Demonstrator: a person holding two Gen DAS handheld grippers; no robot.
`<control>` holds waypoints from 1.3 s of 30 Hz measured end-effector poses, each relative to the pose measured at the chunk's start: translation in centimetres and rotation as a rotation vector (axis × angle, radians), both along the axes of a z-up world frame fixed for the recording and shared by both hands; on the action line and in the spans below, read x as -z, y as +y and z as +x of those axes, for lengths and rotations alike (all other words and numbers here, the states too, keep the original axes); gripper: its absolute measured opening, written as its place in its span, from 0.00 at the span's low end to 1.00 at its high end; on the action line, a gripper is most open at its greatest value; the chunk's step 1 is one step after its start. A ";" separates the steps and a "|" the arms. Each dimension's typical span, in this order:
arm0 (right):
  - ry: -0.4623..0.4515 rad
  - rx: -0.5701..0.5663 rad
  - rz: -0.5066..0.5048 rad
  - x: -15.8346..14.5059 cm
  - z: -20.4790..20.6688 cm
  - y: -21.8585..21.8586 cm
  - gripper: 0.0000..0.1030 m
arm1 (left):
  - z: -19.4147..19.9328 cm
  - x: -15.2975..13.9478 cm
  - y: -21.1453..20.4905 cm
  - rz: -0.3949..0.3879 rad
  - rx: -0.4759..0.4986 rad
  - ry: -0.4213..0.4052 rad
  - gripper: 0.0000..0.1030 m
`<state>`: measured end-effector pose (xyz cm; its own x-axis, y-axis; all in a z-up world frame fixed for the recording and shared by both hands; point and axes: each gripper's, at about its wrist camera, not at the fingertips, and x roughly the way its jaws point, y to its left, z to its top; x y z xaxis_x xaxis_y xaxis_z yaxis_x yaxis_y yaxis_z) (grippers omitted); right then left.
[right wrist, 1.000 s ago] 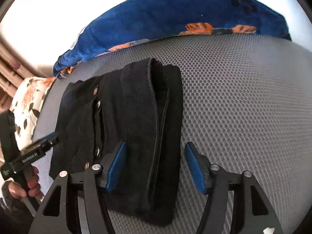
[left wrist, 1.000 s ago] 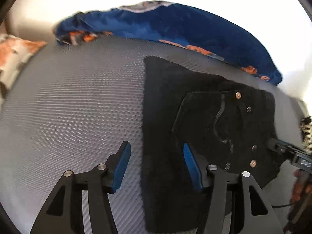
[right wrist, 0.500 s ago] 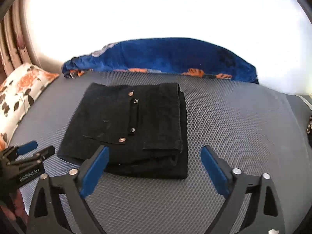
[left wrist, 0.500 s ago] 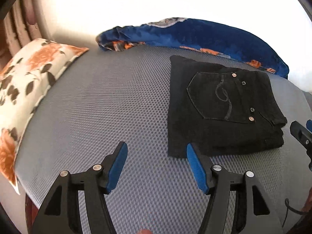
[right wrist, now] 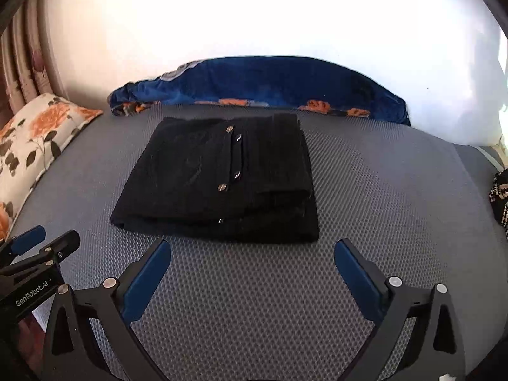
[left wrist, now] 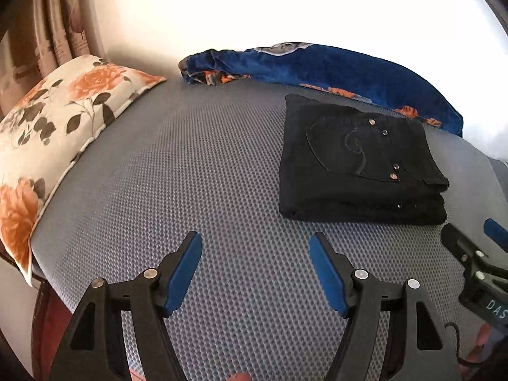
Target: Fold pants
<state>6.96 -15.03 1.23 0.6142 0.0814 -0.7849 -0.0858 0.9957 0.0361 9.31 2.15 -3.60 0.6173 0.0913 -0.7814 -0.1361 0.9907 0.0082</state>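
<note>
Folded black pants (right wrist: 219, 177) lie on grey mat (right wrist: 381, 190); "GenRobot.AI" left gripper (left wrist: 255, 270) and right gripper (right wrist: 250, 273) fingers just opened wide, empty.

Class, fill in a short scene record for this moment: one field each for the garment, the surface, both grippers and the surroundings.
garment: black pants, folded into a compact stack, pocket side up
surface: grey mesh mat, pants lying on it
left gripper: jaws just been opening, nothing between them, apart from the pants
right gripper: jaws just been opening, wide, nothing between them
surroundings: floral pillow at the left, blue blanket behind the pants
</note>
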 end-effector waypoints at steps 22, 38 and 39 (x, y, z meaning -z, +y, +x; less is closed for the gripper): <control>0.053 0.004 -0.011 1.6 -0.9 0.7 0.99 | -0.7 1.2 -1.1 0.028 0.029 0.041 0.69; 0.078 0.000 -0.005 2.3 -0.6 0.6 0.99 | -0.4 1.9 -1.3 0.039 0.036 0.062 0.69; 0.079 0.000 -0.006 2.4 -0.6 0.6 0.99 | -0.4 1.9 -1.3 0.039 0.036 0.063 0.69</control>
